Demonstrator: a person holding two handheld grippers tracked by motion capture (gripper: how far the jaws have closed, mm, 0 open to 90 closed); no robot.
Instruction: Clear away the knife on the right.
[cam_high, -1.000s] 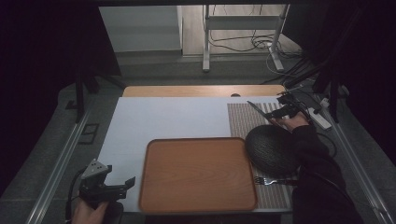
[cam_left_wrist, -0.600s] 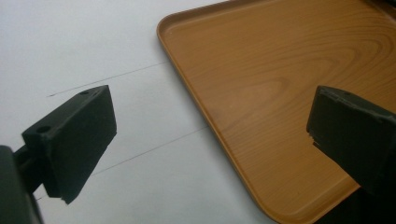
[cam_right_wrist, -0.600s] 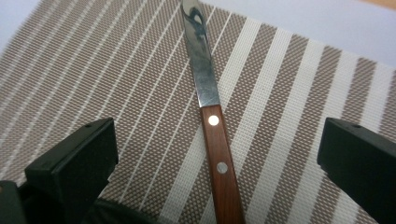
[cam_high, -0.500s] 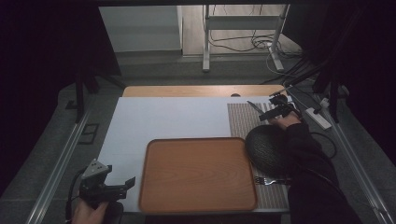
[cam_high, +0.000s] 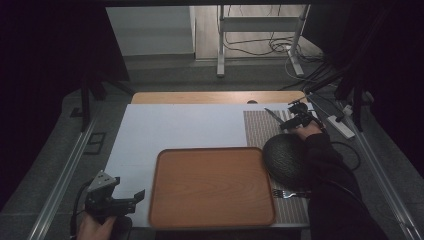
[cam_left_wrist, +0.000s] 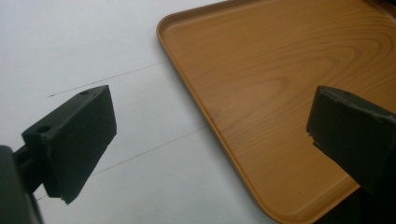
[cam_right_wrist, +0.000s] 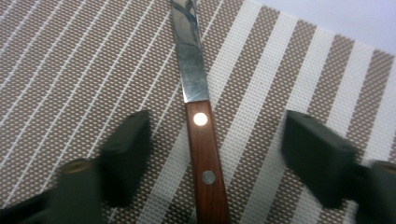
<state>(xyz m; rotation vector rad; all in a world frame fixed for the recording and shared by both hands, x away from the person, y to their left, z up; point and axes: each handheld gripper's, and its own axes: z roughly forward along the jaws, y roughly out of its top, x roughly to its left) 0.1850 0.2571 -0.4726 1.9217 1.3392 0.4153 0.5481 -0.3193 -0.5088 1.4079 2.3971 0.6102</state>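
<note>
Over at the far right of the tabletop (cam_high: 175, 125): right claw (cam_right_wrist: 217, 158) straddles a wooden-handled knife (cam_right_wrist: 198, 116) lying on the striped placemat (cam_right_wrist: 70, 70)
What changed: its jaws just narrowed, pads not touching the handle yet
Meaning: probably about to grab
Left claw (cam_left_wrist: 210, 140): wide, empty, beside the wooden tray (cam_left_wrist: 280, 70)

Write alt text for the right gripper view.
A knife with a reddish wooden handle and steel blade lies on a brown-and-white striped woven placemat, its handle between the right gripper's two black jaws. The jaws have just been closing but stand apart from the handle on both sides, not yet touching it.
</note>
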